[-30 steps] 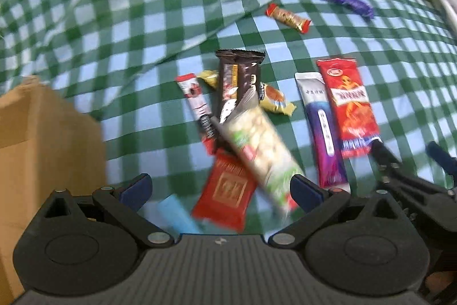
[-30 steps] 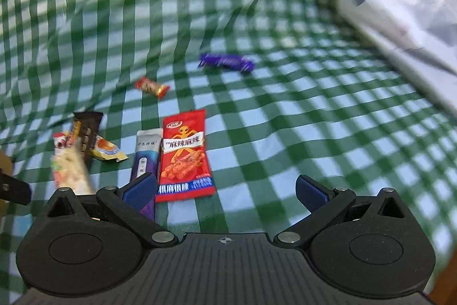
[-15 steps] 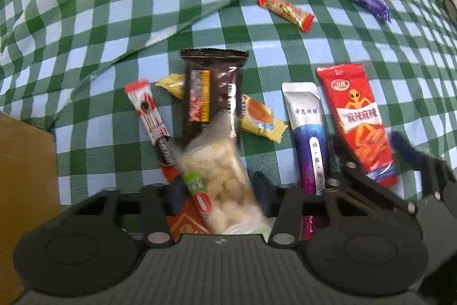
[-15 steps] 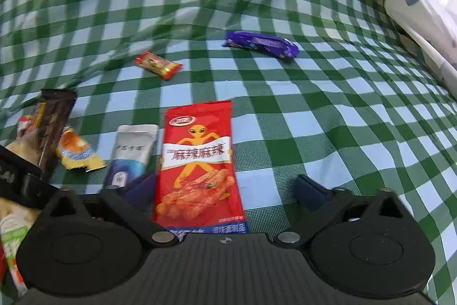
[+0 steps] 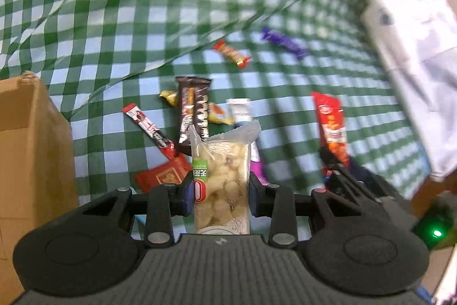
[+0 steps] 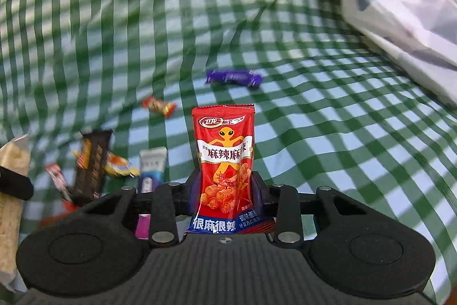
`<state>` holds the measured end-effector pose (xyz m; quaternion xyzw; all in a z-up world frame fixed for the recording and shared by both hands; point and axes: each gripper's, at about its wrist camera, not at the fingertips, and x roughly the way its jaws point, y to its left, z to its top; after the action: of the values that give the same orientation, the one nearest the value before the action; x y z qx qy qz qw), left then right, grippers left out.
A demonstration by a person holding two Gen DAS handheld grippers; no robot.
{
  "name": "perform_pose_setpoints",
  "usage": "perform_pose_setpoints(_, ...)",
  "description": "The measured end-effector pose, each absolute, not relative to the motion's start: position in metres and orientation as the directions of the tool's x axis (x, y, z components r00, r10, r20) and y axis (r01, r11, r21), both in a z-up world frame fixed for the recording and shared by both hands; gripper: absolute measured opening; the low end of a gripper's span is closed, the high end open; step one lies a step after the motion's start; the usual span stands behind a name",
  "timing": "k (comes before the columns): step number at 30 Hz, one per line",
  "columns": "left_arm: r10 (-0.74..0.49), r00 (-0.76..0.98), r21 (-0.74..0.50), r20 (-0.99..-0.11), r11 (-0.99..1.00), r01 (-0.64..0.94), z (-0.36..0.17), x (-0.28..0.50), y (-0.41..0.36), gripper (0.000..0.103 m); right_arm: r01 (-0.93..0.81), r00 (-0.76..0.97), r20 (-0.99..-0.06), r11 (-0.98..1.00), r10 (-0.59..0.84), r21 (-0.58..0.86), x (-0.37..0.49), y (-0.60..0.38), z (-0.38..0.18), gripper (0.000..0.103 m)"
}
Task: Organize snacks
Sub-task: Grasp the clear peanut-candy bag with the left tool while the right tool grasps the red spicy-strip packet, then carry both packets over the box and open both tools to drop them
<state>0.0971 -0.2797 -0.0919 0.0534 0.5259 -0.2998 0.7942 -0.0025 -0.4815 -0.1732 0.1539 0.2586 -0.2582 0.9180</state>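
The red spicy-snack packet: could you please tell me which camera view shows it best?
The right wrist view: the red spicy-snack packet stands sharp and front-on, clamped in the right gripper. The left wrist view shows it blurred and edge-on at the right.

home: gingham bedsheet [image 6: 328, 150], pillow [image 6: 400, 5]
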Motion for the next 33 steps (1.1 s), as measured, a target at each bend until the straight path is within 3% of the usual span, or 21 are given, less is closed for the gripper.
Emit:
perform_pose_setpoints(8, -0.507, 0.317, -0.273, -0.801, 0.781, 0.561, -0.021, 0.045, -0.207, 0.040, 0.522, 0.808, -0.448, 0.818, -0.382, 0.244, -0.064, -0.431, -0.116, 0.037)
perform_pose_setpoints(15, -0.435, 0.431, -0.188, -0.791, 0.842, 0.505, 0.010, -0.003, -0.112, 0.040, 0.371, 0.887, -0.385, 0.891, -0.256, 0.262, -0.103, -0.350, -0.063, 0.037)
perform_pose_setpoints(23, -0.381, 0.498, -0.198, -0.779, 0.903, 0.381, 0.018, -0.052, 0.005, 0.040, 0.153, 0.913, -0.409, 0.932, -0.006, 0.329, -0.131, -0.241, -0.045, 0.037)
perform_pose_setpoints(33, -0.347, 0.559, -0.208, -0.753, 0.931, 0.299, 0.012, -0.099, 0.087, 0.040, 0.010, 0.867, -0.483, 0.965, 0.122, 0.262, -0.146, -0.133, -0.040, 0.037)
